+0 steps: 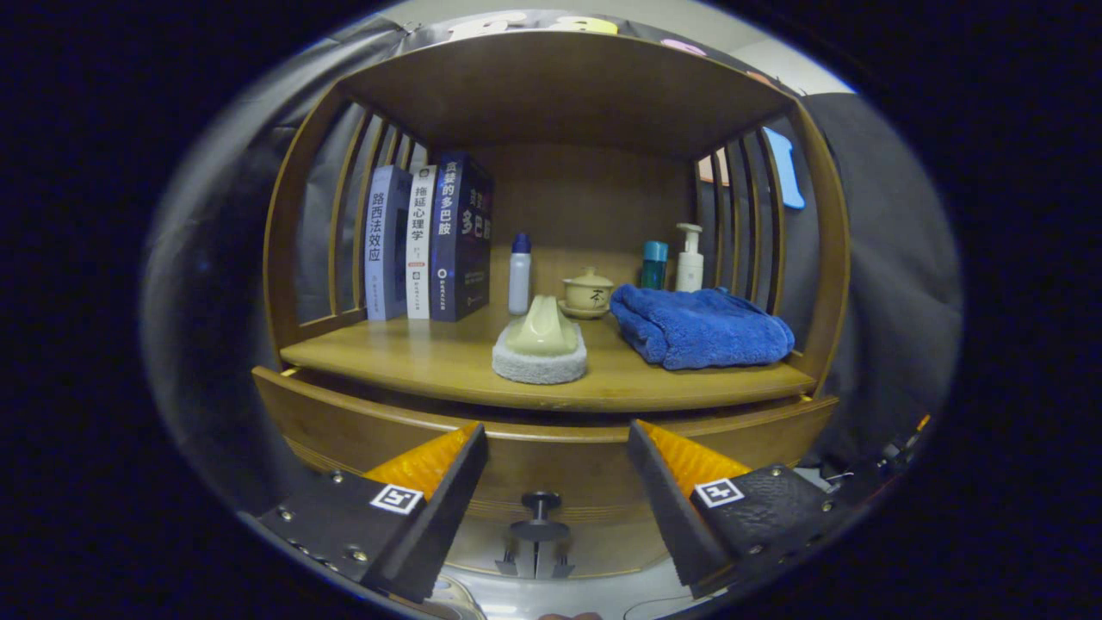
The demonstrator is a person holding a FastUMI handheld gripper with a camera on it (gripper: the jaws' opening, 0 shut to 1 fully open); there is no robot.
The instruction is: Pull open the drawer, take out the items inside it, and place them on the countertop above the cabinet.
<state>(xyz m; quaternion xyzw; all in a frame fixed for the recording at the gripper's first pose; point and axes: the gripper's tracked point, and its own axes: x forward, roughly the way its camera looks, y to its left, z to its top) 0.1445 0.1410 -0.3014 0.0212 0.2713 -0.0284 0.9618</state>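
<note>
A wooden cabinet stands ahead with its drawer (551,456) below the countertop (430,357). The drawer front carries a dark round knob (540,501), which sits between and just below my fingertips. The drawer looks shut or nearly so; its inside is hidden. My gripper (557,439) is open, its fingers spread wide in front of the drawer front, holding nothing. On the countertop rest a pale scrubbing brush on a white pad (541,344) and a folded blue towel (699,325).
At the back of the countertop stand three books (426,241), a white bottle with a blue cap (520,274), a small lidded ceramic cup (587,293), a teal bottle (653,263) and a white pump bottle (689,258). Slatted side walls and a top board enclose the shelf.
</note>
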